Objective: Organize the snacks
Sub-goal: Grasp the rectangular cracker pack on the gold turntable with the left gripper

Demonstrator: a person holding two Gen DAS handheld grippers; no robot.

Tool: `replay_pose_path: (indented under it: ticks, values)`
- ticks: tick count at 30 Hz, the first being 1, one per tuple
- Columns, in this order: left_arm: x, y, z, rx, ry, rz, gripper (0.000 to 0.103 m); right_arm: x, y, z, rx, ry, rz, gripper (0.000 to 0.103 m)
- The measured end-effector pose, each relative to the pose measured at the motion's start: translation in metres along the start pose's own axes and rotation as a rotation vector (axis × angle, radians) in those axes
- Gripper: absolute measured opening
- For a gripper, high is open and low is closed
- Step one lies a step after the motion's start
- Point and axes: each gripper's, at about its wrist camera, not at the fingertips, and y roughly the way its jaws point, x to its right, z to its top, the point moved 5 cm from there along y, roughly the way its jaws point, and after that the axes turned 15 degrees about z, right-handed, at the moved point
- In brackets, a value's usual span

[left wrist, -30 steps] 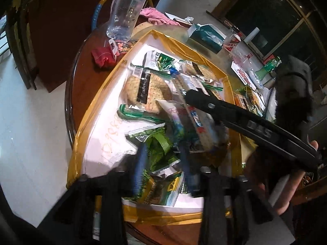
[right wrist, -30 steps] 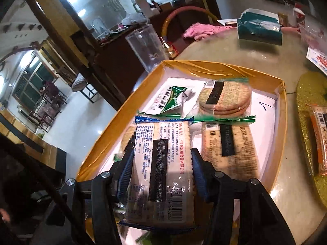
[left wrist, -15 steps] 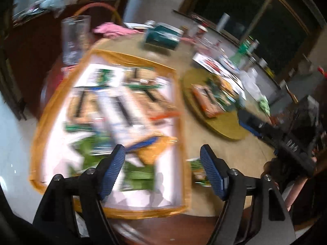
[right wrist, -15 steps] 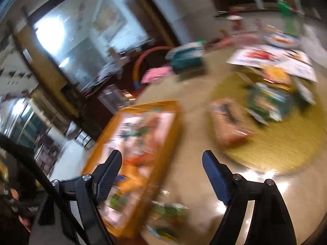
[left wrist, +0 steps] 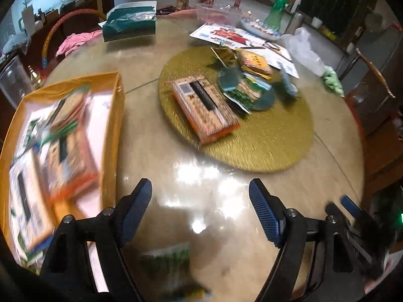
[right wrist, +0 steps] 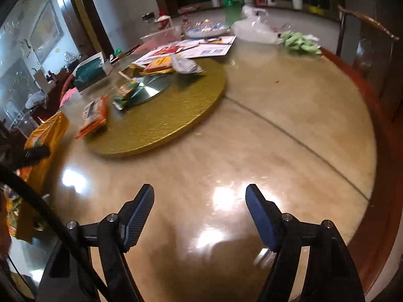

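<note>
Bare tabletop [right wrist: 277,151] between tray [left wrist: 118,115] and turntable [left wrist: 277,151].

- The left gripper [left wrist: 200,206] is wide open. Its two blue fingertips are far apart and nothing is between them.
- The left gripper's black arms reach forward from the bottom of its own camera view.
- The right gripper [right wrist: 199,210] is wide open too. Nothing is between its blue pads [right wrist: 260,216].
- In the left camera view, the right gripper shows at the far right edge, low down and blurry.
- Both grippers point forward and a little down.
</note>
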Motion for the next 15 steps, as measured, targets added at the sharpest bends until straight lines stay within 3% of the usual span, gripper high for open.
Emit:
replay_pose_path:
  ticks: [10, 15]
  values:
    - [0.022, 0.051, 0.063, -0.076, -0.030, 0.110, 0.080, 0.008, 0.006, 0.001, 0.009, -0.005, -0.013, 0.075]
    - [0.033, 0.079, 0.072, -0.132, -0.031, 0.146, 0.080, 0.007, 0.008, 0.000, -0.001, -0.024, -0.019, 0.076]
